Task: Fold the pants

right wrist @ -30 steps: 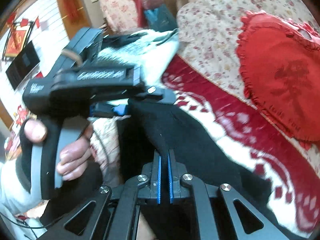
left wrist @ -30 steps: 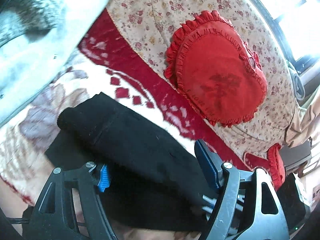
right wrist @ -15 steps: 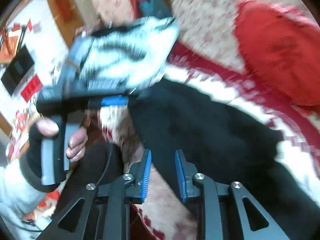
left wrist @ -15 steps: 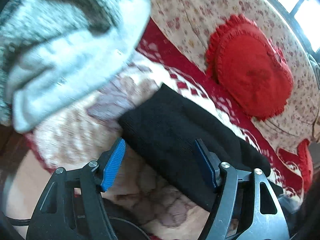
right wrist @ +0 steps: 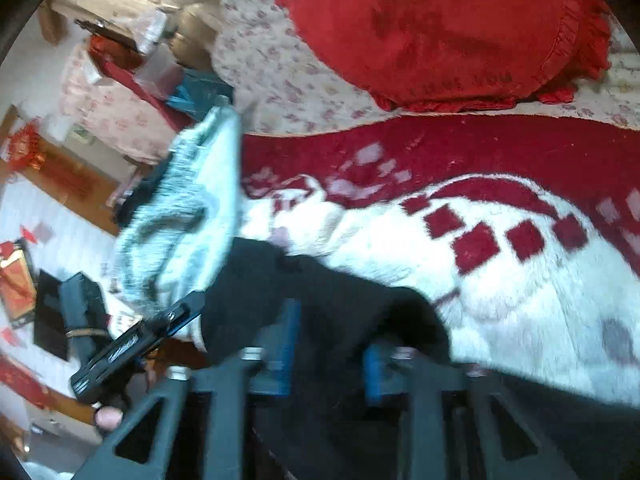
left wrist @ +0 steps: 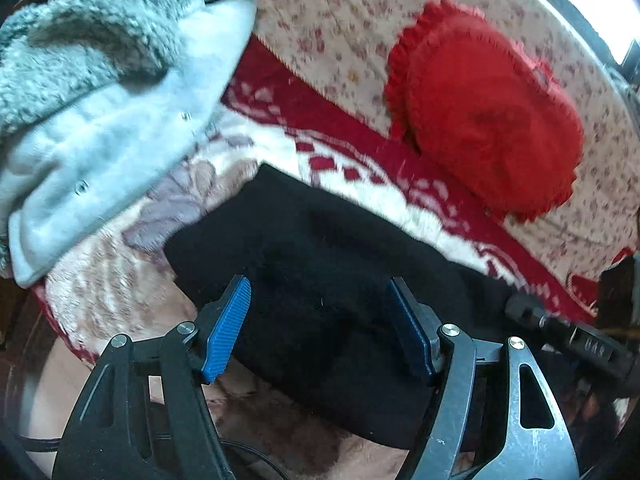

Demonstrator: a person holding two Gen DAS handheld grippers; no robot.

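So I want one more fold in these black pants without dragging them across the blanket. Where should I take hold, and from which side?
Take the black pants at the near-left corner of the folded stack, coming in low from the left over the blanket. That corner lies flat with both edges exposed, so one finger of the open left hand-held gripper could probably slide under all the layers.

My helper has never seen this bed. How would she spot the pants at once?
Find the red heart pillow on the floral cover. Nearer lies a red-and-white blanket; the black pants lie folded on it, the only plain black item, beside a fluffy grey garment.
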